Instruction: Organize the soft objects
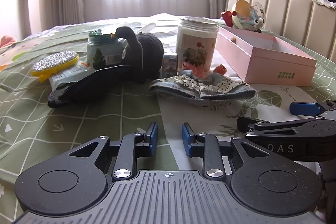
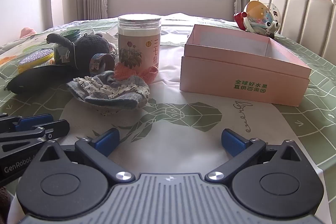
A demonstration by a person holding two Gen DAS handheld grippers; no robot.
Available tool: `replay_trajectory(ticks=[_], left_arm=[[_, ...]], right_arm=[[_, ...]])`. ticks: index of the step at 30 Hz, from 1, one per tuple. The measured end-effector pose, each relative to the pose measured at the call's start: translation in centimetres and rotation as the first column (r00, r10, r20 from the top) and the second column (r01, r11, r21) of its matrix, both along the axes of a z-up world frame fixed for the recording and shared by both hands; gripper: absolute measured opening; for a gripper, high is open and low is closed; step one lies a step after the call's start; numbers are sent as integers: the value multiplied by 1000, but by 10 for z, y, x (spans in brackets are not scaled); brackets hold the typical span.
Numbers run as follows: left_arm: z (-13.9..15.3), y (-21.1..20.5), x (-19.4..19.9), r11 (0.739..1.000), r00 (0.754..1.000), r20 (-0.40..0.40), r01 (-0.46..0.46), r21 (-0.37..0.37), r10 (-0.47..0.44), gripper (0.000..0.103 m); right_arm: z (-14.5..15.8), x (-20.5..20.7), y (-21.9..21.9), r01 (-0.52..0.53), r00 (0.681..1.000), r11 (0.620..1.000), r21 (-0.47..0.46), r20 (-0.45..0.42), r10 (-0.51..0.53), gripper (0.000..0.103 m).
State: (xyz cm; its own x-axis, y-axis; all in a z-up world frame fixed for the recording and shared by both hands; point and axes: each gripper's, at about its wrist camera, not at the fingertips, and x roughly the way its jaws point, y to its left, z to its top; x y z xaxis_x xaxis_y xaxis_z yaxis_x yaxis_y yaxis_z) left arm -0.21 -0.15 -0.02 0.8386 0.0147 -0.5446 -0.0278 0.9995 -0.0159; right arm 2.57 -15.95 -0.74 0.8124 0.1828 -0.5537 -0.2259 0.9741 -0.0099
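Observation:
A grey-blue cloth hat with a lettered lining point(image 1: 202, 88) point(image 2: 112, 92) lies crumpled on the bed cover, an orange knitted piece point(image 1: 219, 68) point(image 2: 134, 71) behind it. A black plush bird point(image 1: 139, 46) point(image 2: 84, 47) and a dark flat pad point(image 1: 88, 85) point(image 2: 37, 77) lie to the left. An open, empty pink box point(image 1: 273, 60) point(image 2: 241, 77) stands to the right. My left gripper point(image 1: 169, 139) is open a little and empty, short of the hat. My right gripper point(image 2: 171, 142) is wide open and empty, short of the box and hat.
A tall clear jar with a flower label point(image 1: 196, 45) point(image 2: 138, 41), a green-lidded jar point(image 1: 104, 49), a tape roll point(image 2: 100, 64) and a glittery sponge point(image 1: 55, 62) point(image 2: 36, 58) stand behind the soft things. A toy globe point(image 2: 261, 18) sits by the padded headboard point(image 1: 294, 12).

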Motion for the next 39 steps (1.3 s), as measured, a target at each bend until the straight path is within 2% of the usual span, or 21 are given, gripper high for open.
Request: replay_trajectory(ticks=[26, 39], left_arm=[[1, -1, -1, 1000, 1000, 0, -1, 12, 1, 30], [1, 1, -1, 1000, 1000, 3, -4, -5, 4, 30]], right_arm=[[0, 1, -1, 0, 1000, 1000, -2, -3, 0, 103], [-1, 1, 1, 0, 1000, 1000, -8, -8, 0, 103]])
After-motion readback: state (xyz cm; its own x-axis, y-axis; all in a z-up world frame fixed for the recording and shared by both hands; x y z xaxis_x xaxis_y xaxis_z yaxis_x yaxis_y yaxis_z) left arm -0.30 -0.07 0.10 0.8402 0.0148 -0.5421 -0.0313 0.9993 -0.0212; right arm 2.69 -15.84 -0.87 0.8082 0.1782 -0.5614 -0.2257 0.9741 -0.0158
